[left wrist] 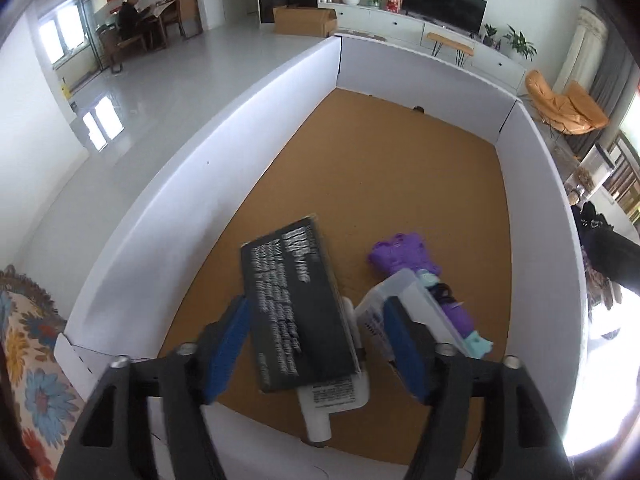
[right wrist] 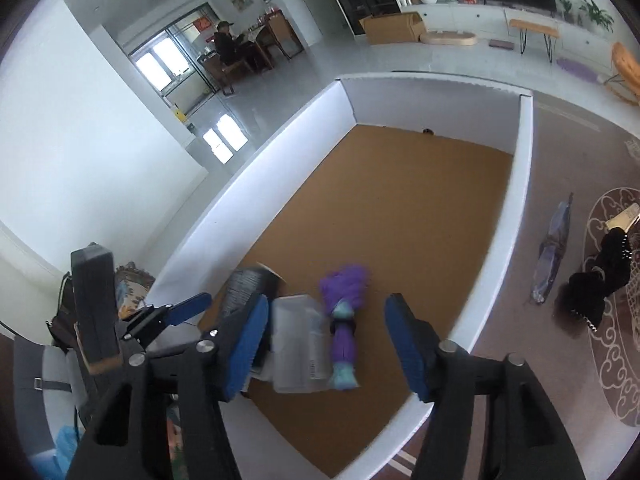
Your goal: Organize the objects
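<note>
Black box (left wrist: 298,306): left wrist view, white print on top, tilted, lying over a white tube (left wrist: 334,398) at the near end of the cork floor (left wrist: 400,184).
Left gripper (left wrist: 318,346): blue pads spread wide, either side of the black box; contact with it cannot be judged, nothing visibly clamped.
Clear case (left wrist: 404,308): just right of the box, partly behind the right pad, resting against the purple troll doll (left wrist: 404,258).
Pen: white walls (left wrist: 224,152) on all sides of the cork.
Doll, right wrist view: troll doll (right wrist: 345,320) flat on the cork floor (right wrist: 396,208), purple hair pointing away from the camera, teal feet nearest.
Case, right wrist view: clear case (right wrist: 298,344) touching the doll's left side; black box (right wrist: 248,284) behind it, mostly hidden.
Right gripper (right wrist: 324,346): jaws wide open, holding nothing; doll and case lie between its pads in frame.
Other gripper: left gripper's blue finger (right wrist: 188,308) at the left edge.
Outside the pen: black bag (right wrist: 596,284) on a patterned rug (right wrist: 616,320).
</note>
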Demonstrator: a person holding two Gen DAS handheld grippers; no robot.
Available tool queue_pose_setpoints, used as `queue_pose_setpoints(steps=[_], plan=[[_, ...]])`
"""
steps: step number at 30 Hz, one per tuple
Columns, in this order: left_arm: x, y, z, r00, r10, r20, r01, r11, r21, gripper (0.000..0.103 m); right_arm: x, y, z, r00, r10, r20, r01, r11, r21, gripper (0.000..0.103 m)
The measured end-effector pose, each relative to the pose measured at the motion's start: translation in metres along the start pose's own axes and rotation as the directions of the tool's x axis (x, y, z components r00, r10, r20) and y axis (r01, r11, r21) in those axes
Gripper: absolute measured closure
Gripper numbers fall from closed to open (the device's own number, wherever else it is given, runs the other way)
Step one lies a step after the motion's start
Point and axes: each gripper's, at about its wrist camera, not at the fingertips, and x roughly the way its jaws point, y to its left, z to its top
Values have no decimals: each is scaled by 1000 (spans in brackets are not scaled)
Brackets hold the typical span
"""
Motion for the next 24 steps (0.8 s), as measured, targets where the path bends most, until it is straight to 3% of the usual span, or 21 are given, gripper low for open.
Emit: queue_pose_setpoints(steps=[4, 8, 11, 14, 16, 19, 21, 24], plan=[[-23, -20, -5, 993, -52, 103, 48, 998, 40, 23, -38, -34, -11, 988, -83, 133, 84, 996, -3, 15], [-59, -72, -10, 961, -204, 185, 180, 974, 139, 23, -81, -82, -44, 931, -265, 250, 261, 964, 47, 5], [-85, -121, -28, 918, -342, 202, 285, 921, 266, 21, -99, -140, -88, 874, -432, 222, 410, 901, 138, 3], [-101, -182, -50, 877, -450, 165, 353, 839, 413, 4, -99, -201, -137, 819, -566, 95, 540, 816, 205, 3], [-100, -218, -67, 860, -498, 113, 390, 783, 484, 0, -103, -228, -166, 785, -616, 58, 590, 774, 230, 3], [-79, -269, -91, 860, -510, -11, 434, 721, 540, 0, -114, -253, -195, 741, -671, 19, 643, 717, 269, 3], [-56, -292, -100, 871, -489, -50, 433, 716, 548, 0, -122, -267, -207, 723, -690, 3, 658, 691, 300, 3], [-14, -317, -105, 886, -457, -78, 422, 727, 542, 0, -128, -278, -214, 720, -694, -15, 658, 674, 336, 3]])
